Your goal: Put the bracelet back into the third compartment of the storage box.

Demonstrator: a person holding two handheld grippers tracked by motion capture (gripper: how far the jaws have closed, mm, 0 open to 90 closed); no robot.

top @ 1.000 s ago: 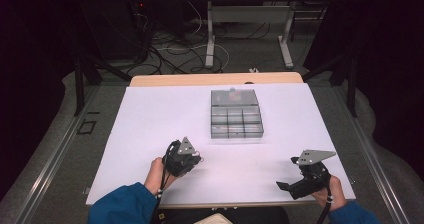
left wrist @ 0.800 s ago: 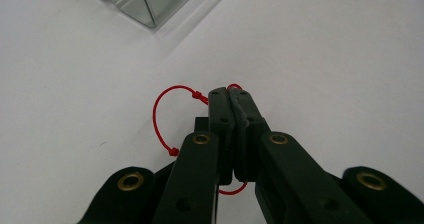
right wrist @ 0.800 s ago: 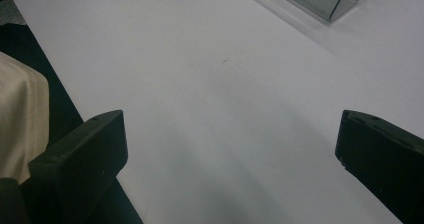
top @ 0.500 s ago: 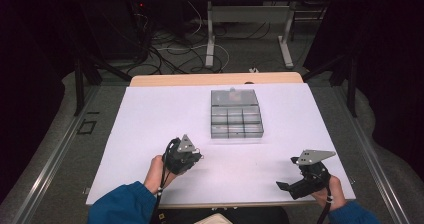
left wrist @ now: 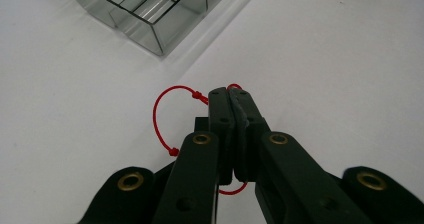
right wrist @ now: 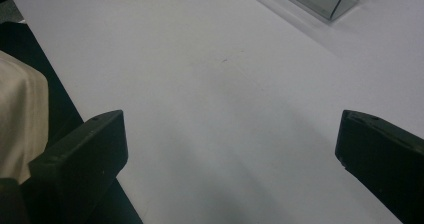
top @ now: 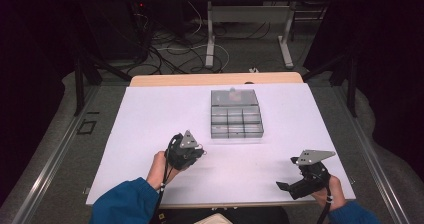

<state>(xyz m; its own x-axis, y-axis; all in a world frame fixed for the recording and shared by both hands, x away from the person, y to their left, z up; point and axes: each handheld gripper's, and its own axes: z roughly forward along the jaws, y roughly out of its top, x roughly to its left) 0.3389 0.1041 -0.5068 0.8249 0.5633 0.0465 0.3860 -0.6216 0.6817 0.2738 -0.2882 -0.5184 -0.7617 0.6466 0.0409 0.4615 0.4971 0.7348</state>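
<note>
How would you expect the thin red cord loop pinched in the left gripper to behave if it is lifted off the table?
The red cord loop is thin and curves loosely, so it probably hangs limp. It looks very light. The left gripper has its jaws shut on it near a knot, which may resist slipping.

Honestly, there's nothing readable here: no text, labels, brand names or numbers anywhere I can make out. The clear compartment box [top: 236, 115] has no markings, the white worktop [top: 150, 129] is blank, and both the left gripper [left wrist: 231, 100] and right gripper [right wrist: 230, 149] are plain black with no print.
</note>
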